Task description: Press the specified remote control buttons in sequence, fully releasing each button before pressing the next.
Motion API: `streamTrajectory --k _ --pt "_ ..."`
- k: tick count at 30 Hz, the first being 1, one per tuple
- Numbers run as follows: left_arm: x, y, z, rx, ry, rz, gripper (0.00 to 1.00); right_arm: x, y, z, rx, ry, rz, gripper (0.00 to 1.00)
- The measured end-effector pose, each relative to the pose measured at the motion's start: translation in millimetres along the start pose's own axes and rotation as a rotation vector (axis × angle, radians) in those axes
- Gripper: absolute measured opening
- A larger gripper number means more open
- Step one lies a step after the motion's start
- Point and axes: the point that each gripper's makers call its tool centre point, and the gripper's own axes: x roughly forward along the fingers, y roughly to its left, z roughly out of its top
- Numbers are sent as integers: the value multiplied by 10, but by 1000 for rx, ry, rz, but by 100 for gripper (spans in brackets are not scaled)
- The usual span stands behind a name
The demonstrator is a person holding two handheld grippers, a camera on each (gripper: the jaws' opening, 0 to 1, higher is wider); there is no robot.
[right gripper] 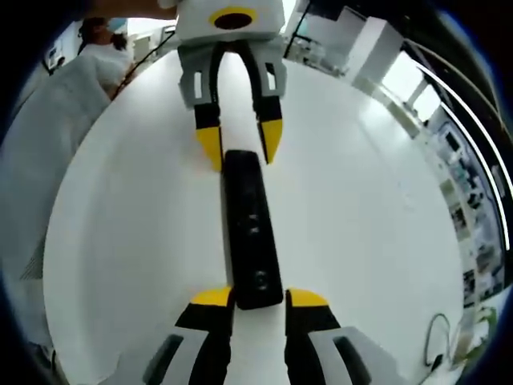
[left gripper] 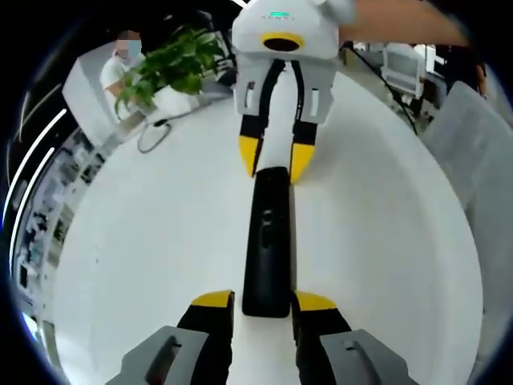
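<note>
Both claws (left gripper: 264,301) (right gripper: 260,298) bracket the black remote (left gripper: 268,241).

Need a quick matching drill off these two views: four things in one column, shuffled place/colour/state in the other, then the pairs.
Things:
1. remote
2. potted plant
3. table
4. cable

Descriptions:
A. green, leafy, at the far edge of the table
B. white, round top
C. black, long, lying flat between the tips of the left gripper and right gripper
D. thin loop lying beside the plant

Pairs: 1-C, 2-A, 3-B, 4-D
</note>
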Motion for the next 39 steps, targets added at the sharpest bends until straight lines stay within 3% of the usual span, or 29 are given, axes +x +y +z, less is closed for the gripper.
streamTrajectory --k 12,16,32,39 --pt "-5 13 0 -45 -18 9 35 -64 -11 -34 49 -26 0 25" --pt "-65 37 80 -99 -67 29 35 -85 -7 -60 57 -27 -7 26" --pt "-314 0 163 -147 -134 83 38 -288 37 45 130 -89 -42 28" --pt "-475 -3 225 -208 -195 120 41 -410 39 144 182 -147 -71 30"
